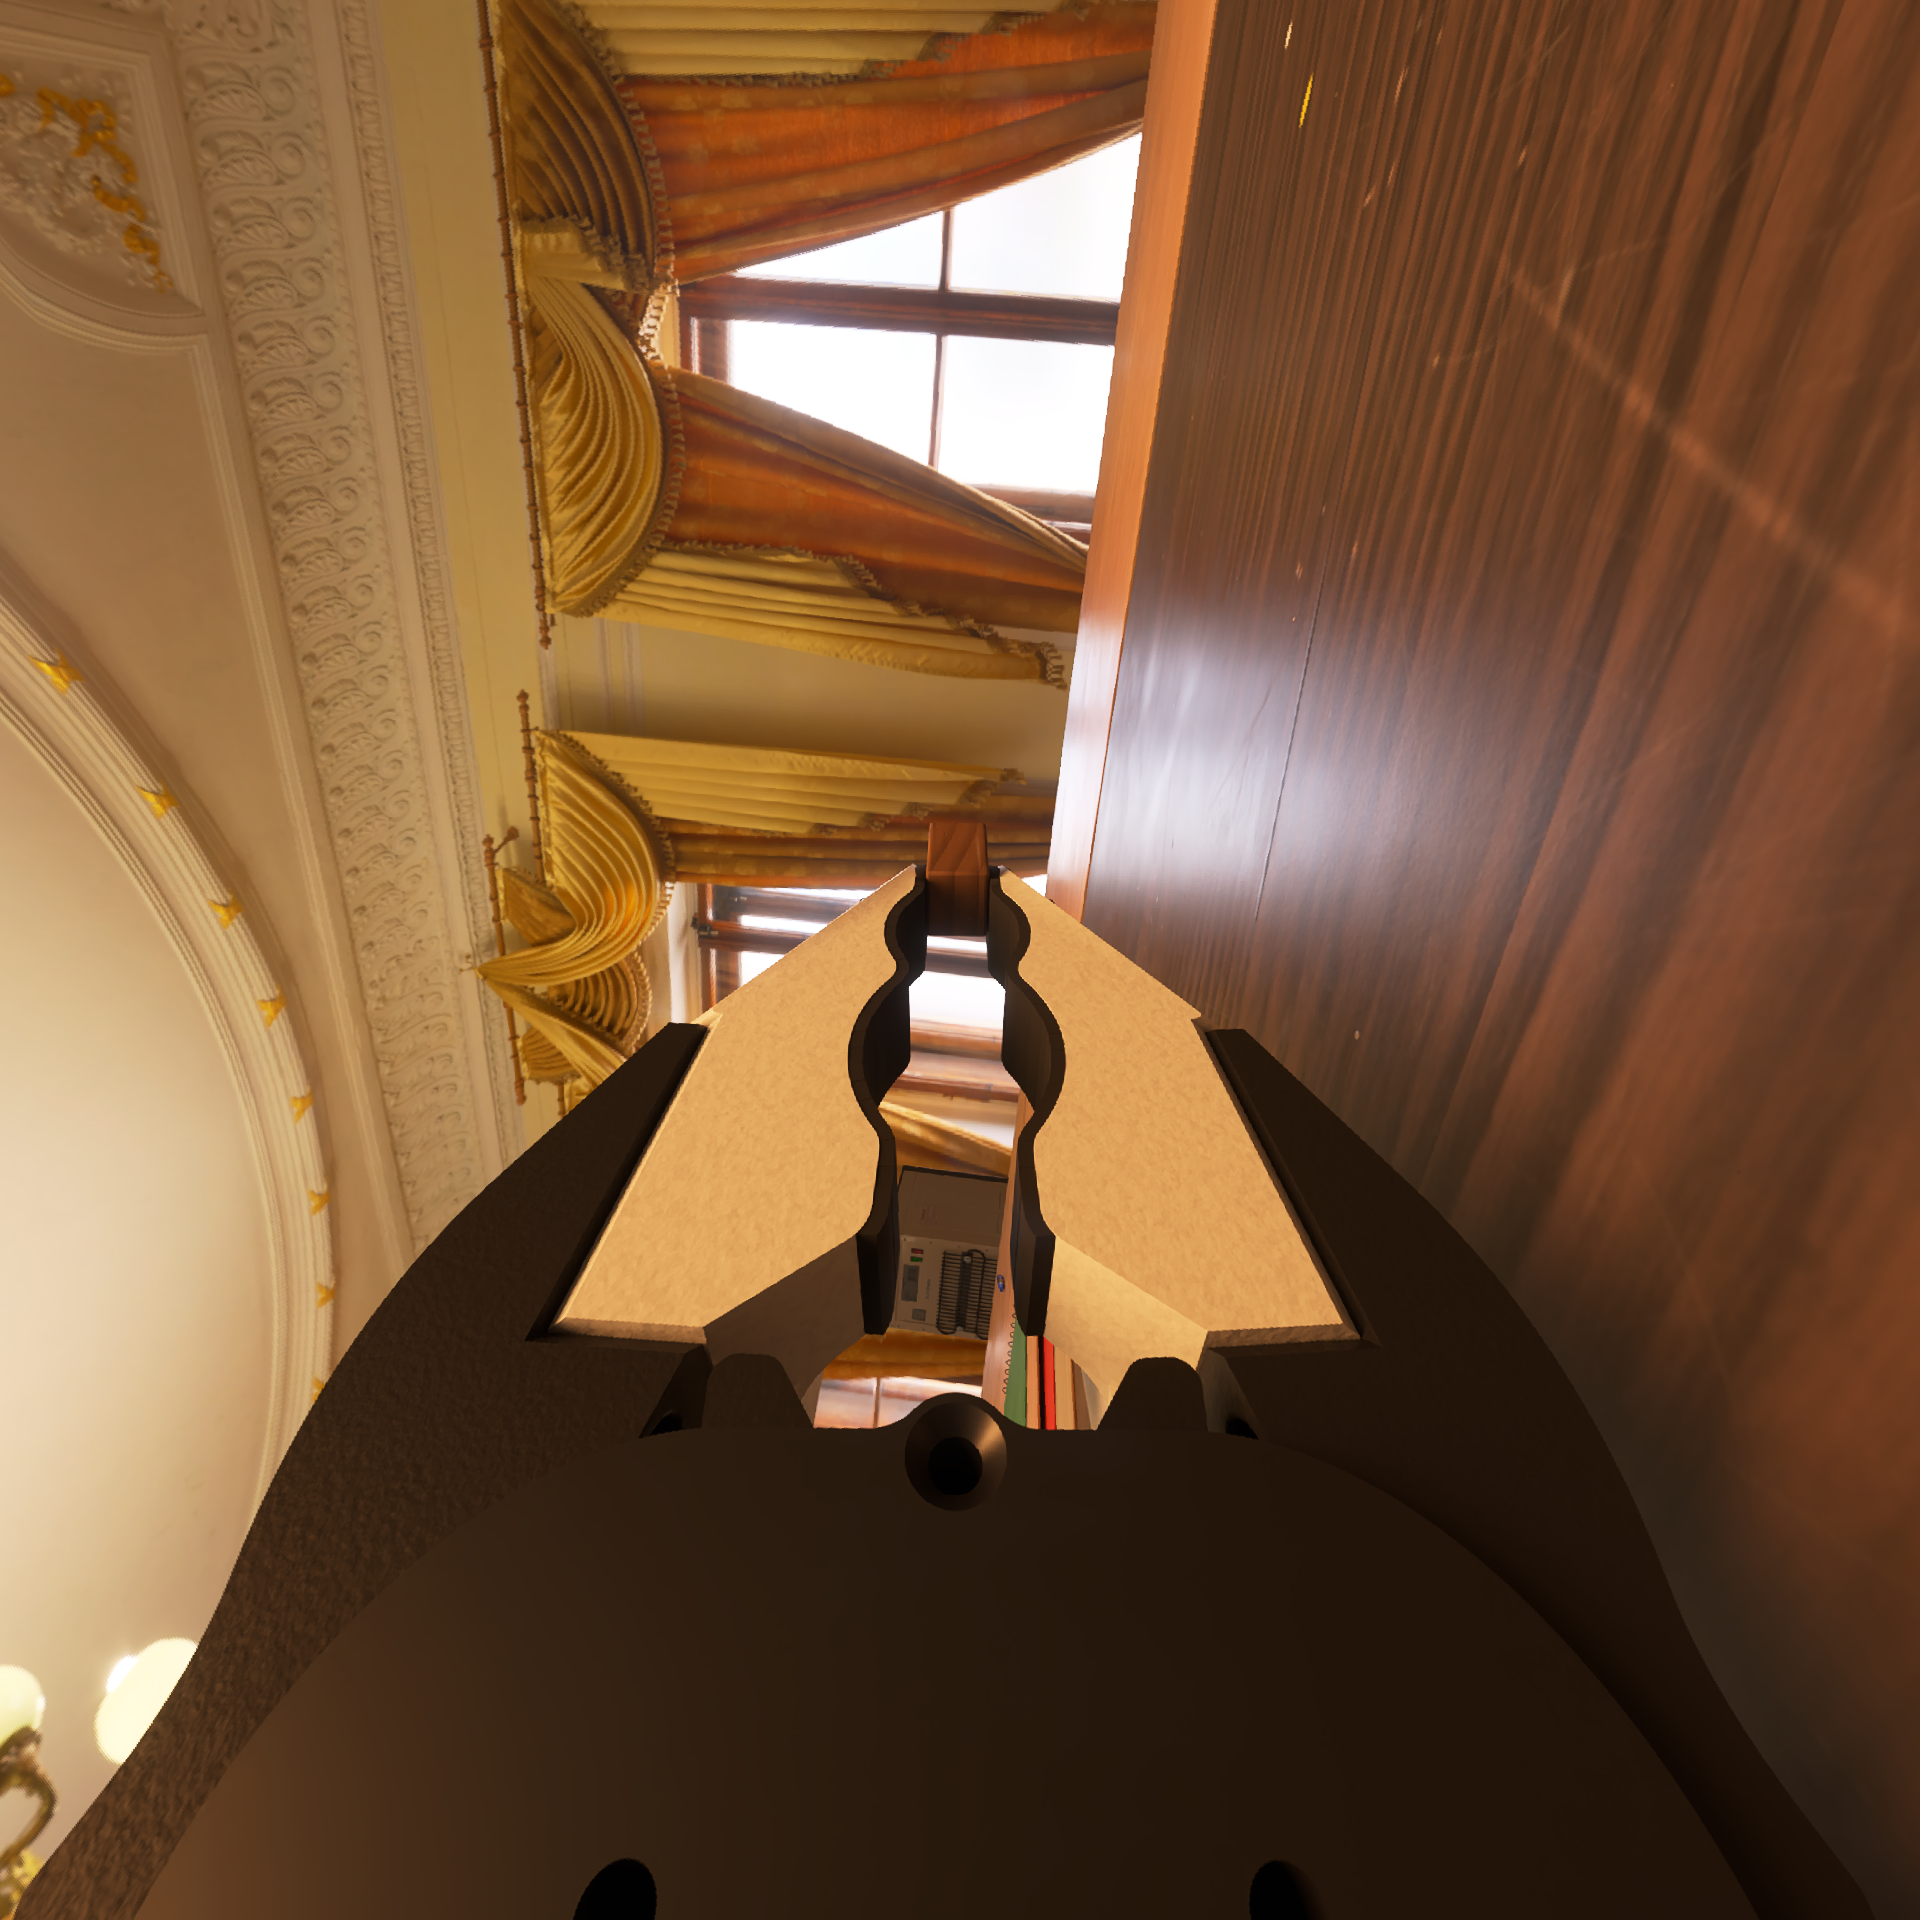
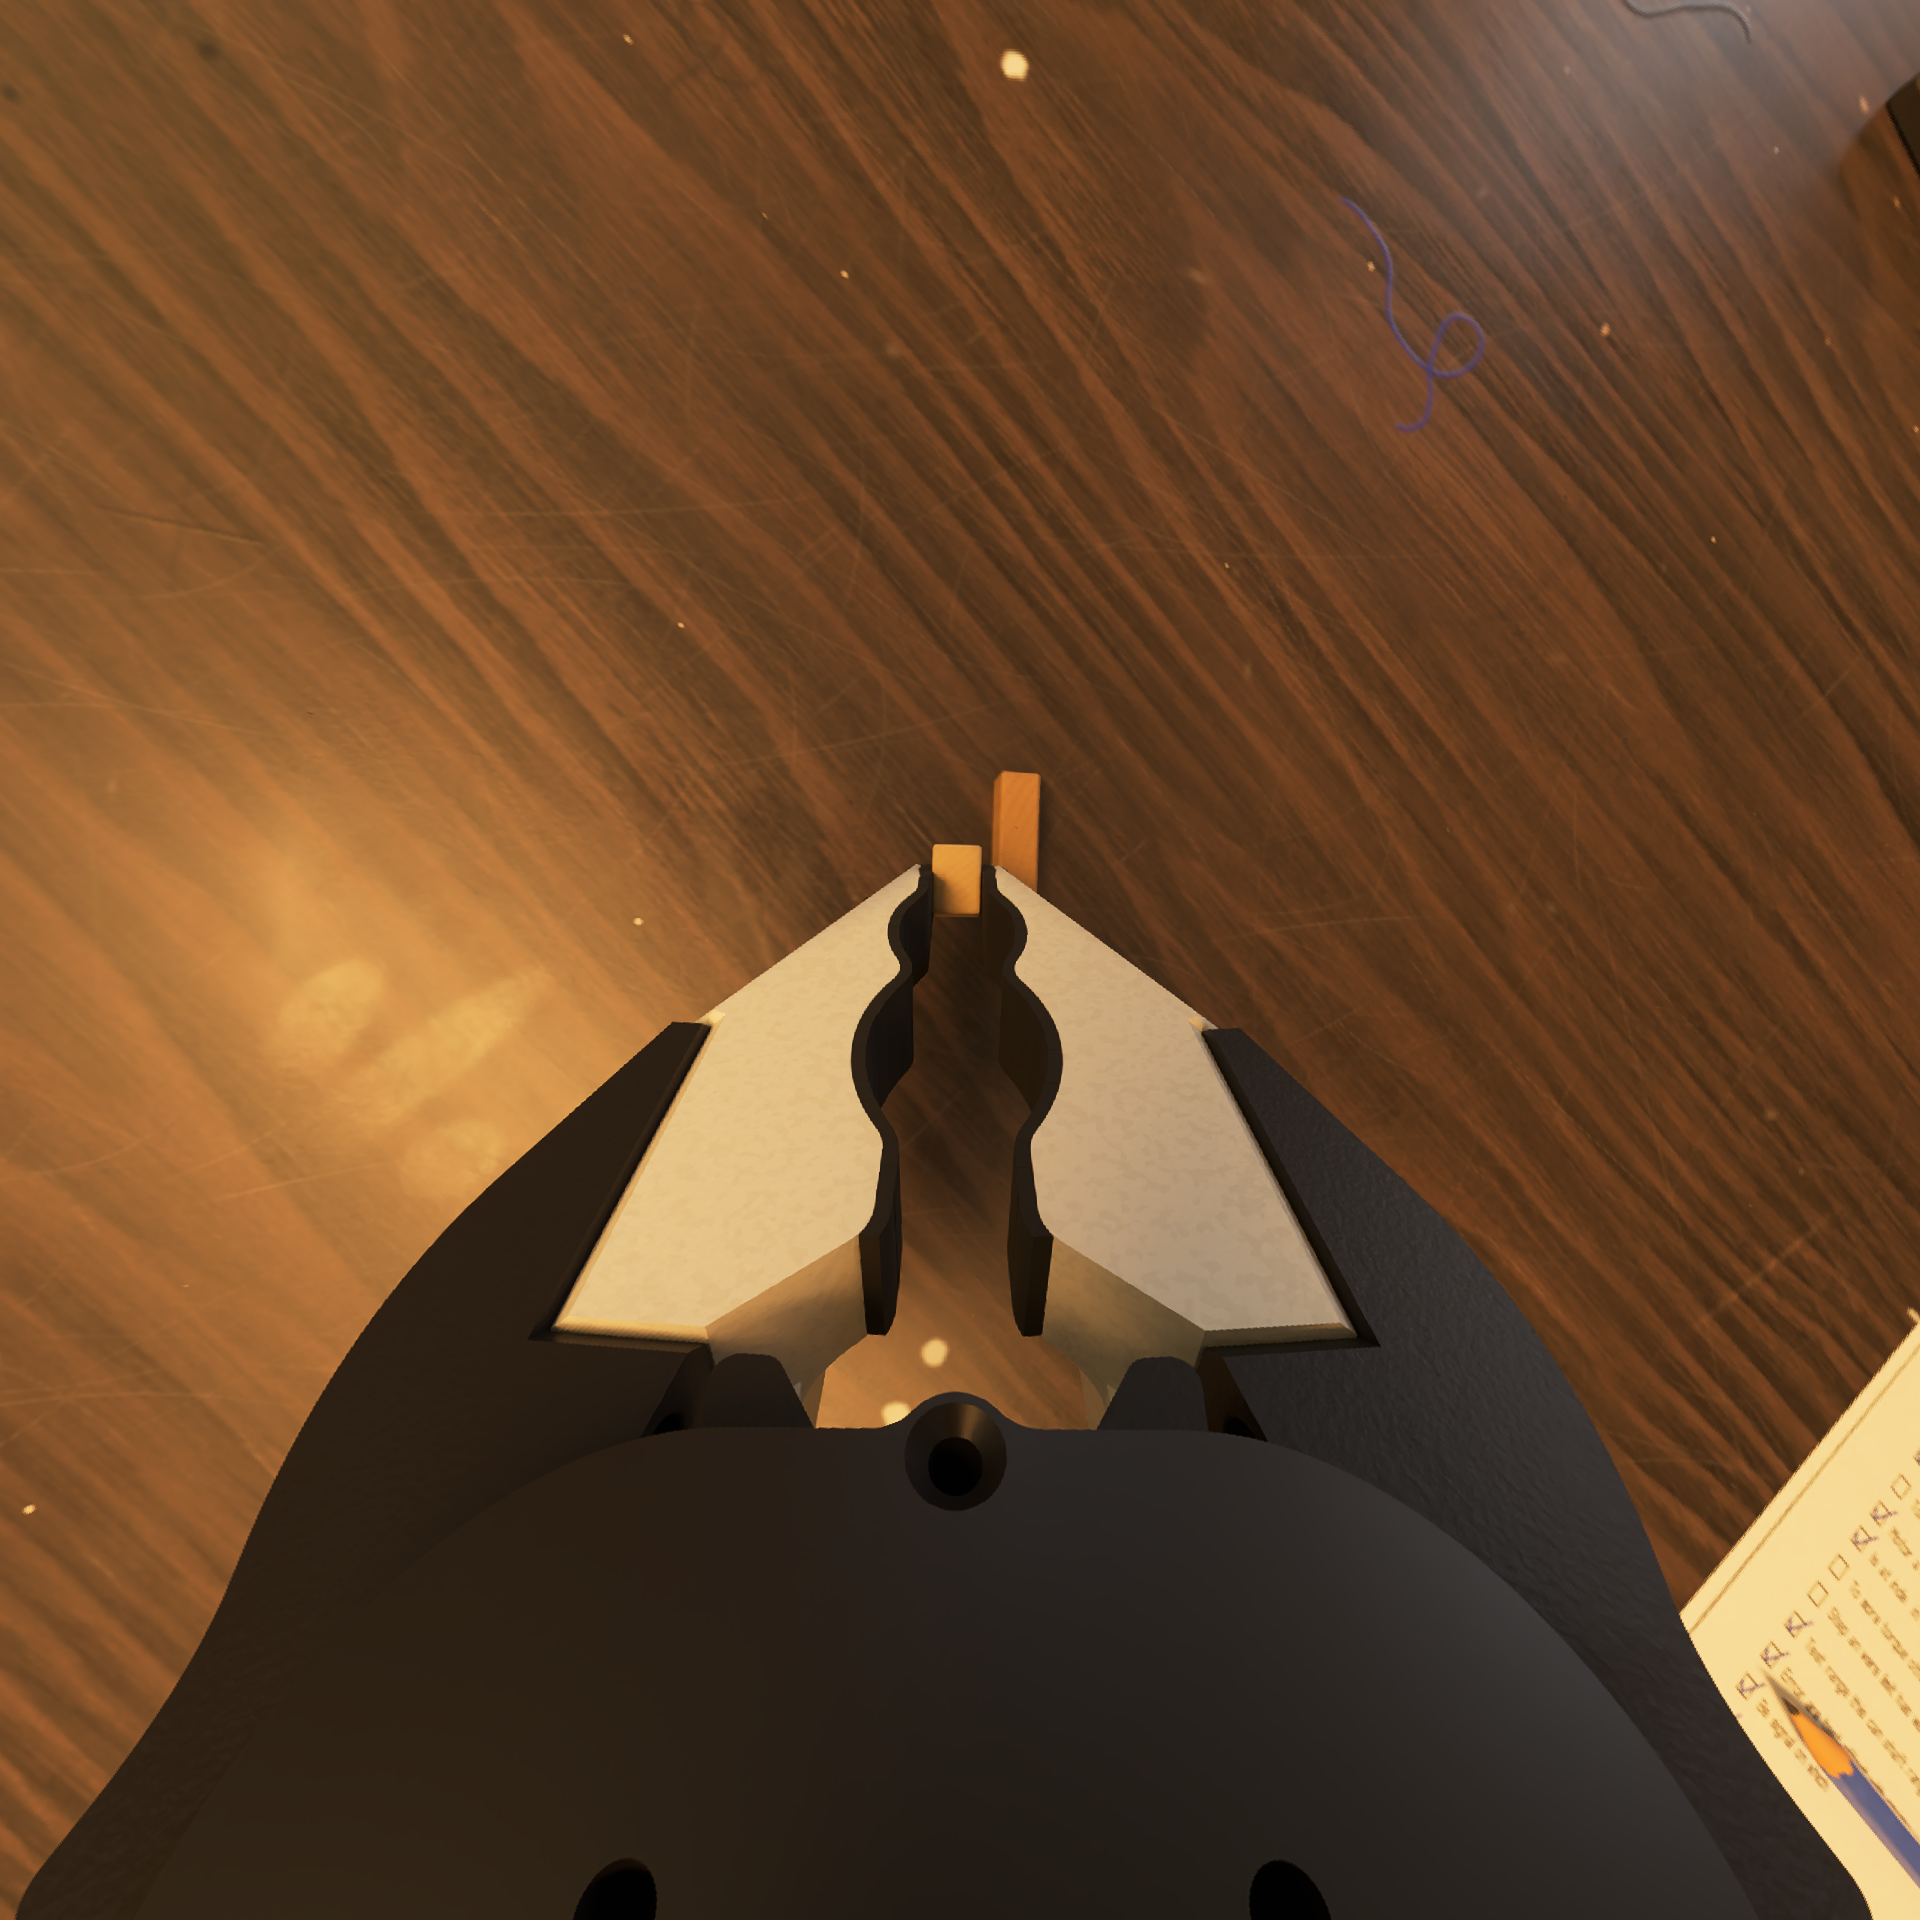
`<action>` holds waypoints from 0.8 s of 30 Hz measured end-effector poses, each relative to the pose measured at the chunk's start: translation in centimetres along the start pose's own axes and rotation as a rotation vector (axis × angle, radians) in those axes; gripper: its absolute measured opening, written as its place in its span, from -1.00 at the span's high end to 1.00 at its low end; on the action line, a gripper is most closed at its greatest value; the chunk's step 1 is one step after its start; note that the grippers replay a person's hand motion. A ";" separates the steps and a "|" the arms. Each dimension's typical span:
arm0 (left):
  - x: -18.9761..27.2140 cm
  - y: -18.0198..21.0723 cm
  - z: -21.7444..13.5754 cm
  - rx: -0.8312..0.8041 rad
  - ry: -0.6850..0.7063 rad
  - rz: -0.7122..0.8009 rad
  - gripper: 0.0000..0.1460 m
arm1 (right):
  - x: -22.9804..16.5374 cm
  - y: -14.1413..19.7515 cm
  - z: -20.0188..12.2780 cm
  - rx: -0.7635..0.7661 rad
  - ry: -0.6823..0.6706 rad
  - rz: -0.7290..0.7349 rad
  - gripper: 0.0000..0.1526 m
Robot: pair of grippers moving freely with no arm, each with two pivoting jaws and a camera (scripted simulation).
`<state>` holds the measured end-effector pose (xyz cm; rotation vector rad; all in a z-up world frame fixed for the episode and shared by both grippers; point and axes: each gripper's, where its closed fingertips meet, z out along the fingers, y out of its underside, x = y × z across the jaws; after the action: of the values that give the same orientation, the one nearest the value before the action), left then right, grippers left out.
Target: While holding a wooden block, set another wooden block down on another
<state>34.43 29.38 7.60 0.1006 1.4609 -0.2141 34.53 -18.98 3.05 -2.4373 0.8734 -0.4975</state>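
In the left wrist view my left gripper is rolled on its side next to the brown wooden table, off its surface. It is shut on a dark wooden block that sticks out past the fingertips. In the right wrist view my right gripper points down at the table and is shut on a small light wooden block at its tips. Another orange wooden block lies on the table just beyond and right of the right fingertip, close to the held block. Whether the two touch cannot be told.
A printed sheet with a blue pencil lies at the lower right. A blue thread lies at the upper right, and a dark object sits at the top right corner. A grey device shows between the left fingers.
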 end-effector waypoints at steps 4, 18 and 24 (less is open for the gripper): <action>0.0 0.0 0.0 0.001 0.000 0.001 0.87 | 0.7 0.5 0.5 -0.027 0.017 0.013 0.89; 0.0 0.0 0.0 0.001 -0.003 0.004 0.87 | 1.3 -0.9 0.8 0.048 -0.051 0.108 0.89; -0.1 -0.2 0.0 0.007 -0.006 0.015 0.87 | 0.5 -4.0 0.3 0.109 -0.048 0.040 0.89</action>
<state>34.35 29.23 7.67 0.1164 1.4532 -0.2066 36.99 -16.49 5.15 -2.3184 0.8511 -0.4580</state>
